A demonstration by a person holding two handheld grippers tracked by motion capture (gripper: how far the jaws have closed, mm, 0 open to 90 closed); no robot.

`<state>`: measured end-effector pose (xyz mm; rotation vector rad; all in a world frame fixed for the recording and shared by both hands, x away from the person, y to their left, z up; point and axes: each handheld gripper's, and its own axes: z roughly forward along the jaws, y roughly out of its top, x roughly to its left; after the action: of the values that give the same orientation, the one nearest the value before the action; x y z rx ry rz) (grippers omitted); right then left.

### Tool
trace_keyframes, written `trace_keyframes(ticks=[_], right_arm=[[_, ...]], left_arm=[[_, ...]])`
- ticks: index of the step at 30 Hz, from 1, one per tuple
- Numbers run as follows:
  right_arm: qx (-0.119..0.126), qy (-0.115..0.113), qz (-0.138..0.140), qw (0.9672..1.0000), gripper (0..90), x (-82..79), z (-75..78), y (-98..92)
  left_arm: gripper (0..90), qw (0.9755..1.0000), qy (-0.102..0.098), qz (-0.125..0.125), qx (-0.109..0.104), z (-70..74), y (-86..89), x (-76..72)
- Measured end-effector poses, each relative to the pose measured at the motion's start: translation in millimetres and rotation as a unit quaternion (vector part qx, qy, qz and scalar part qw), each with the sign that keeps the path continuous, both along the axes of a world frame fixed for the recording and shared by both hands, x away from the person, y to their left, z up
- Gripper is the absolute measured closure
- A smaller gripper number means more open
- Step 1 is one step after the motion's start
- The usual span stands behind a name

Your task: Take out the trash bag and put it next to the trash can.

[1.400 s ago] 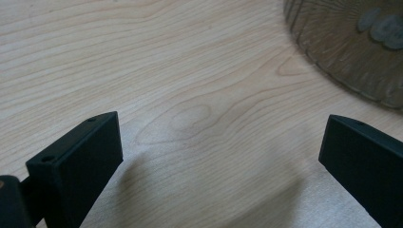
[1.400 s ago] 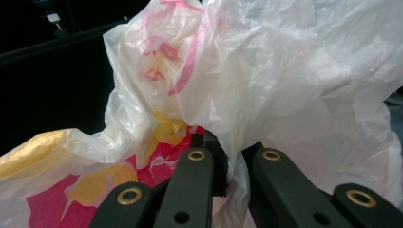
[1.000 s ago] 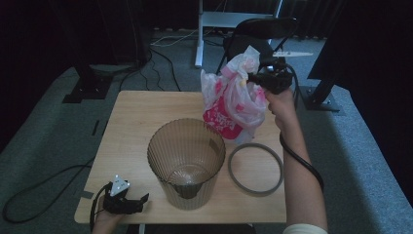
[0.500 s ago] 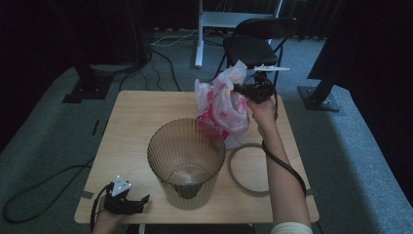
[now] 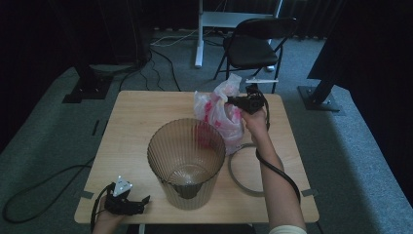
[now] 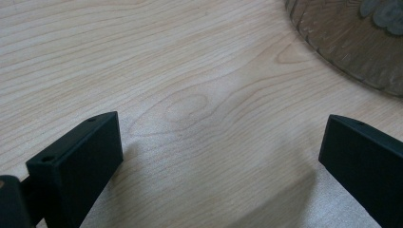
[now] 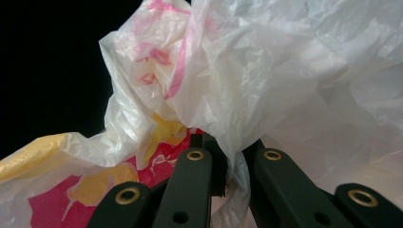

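Your right claw (image 5: 233, 101), clamped on the crumpled plastic bag (image 5: 219, 114), holds it just behind the ribbed bin (image 5: 185, 161), not yet inside; your left claw (image 5: 141, 202) rests wide open, empty.

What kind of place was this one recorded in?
Probably a recording lab or studio, not a home: a small wooden table stands on grey carpet ringed by dark curtains, with cables on the floor and a folding chair behind.
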<state>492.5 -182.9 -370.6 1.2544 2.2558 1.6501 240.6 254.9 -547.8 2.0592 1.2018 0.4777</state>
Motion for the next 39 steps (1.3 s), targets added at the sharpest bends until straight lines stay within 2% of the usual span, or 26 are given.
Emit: trace_keyframes(ticks=[7,12,17,19,22,24,25,28,31,33,35,39], right_arm=[[0.005,0.015,0.013,0.9998,87.5,-5.6,-20.0,2.6],[0.007,0.02,0.017,0.9996,83.7,-7.9,-24.4,1.3],[0.005,0.017,0.025,0.9995,69.9,-14.1,-23.5,-0.1],[0.004,0.017,0.025,0.9995,59.0,-15.6,-23.0,-0.4],[0.001,0.012,0.026,0.9996,47.9,-17.4,-21.0,-2.0],[-0.003,0.01,0.02,0.9997,43.0,-18.8,-18.7,-3.2],[-0.003,0.011,0.015,0.9998,37.8,-19.5,-17.5,-4.1],[0.01,0.013,0.006,0.9998,29.8,-20.9,-14.6,-8.4],[0.014,0.014,0.001,0.9998,22.2,-21.7,-12.8,-12.2],[0.017,0.016,0.004,0.9997,20.6,-22.0,-12.4,-13.2],[0.033,0.016,0.013,0.9993,12.4,-23.3,-12.1,-17.3],[0.034,0.013,0.009,0.9993,12.3,-27.6,-9.8,-23.6]], left_arm=[[0.8,1.0,0.002,0.0,0.002,-0.6,-0.3,0.4],[0.8,1.0,0.003,0.002,-0.002,-0.6,0.1,0.6],[0.8,1.0,0.004,0.002,-0.004,-0.7,0.1,0.7],[0.8,1.0,0.004,0.002,-0.003,-0.7,0.3,0.8],[0.8,1.0,0.005,0.003,-0.005,-0.5,0.8,0.8],[0.8,1.0,0.005,0.003,-0.004,-0.4,1.1,0.9],[0.8,1.0,0.005,0.003,-0.004,-0.5,1.1,1.0],[0.8,1.0,0.004,0.004,-0.005,-0.6,0.8,0.9],[0.8,1.0,0.005,0.003,-0.006,-0.5,1.0,0.9],[0.8,1.0,0.005,0.003,-0.007,-0.4,1.0,0.9],[0.8,1.0,0.006,0.003,-0.007,-0.5,0.9,0.9],[0.8,1.0,0.006,0.003,-0.007,-0.5,1.0,0.9]])
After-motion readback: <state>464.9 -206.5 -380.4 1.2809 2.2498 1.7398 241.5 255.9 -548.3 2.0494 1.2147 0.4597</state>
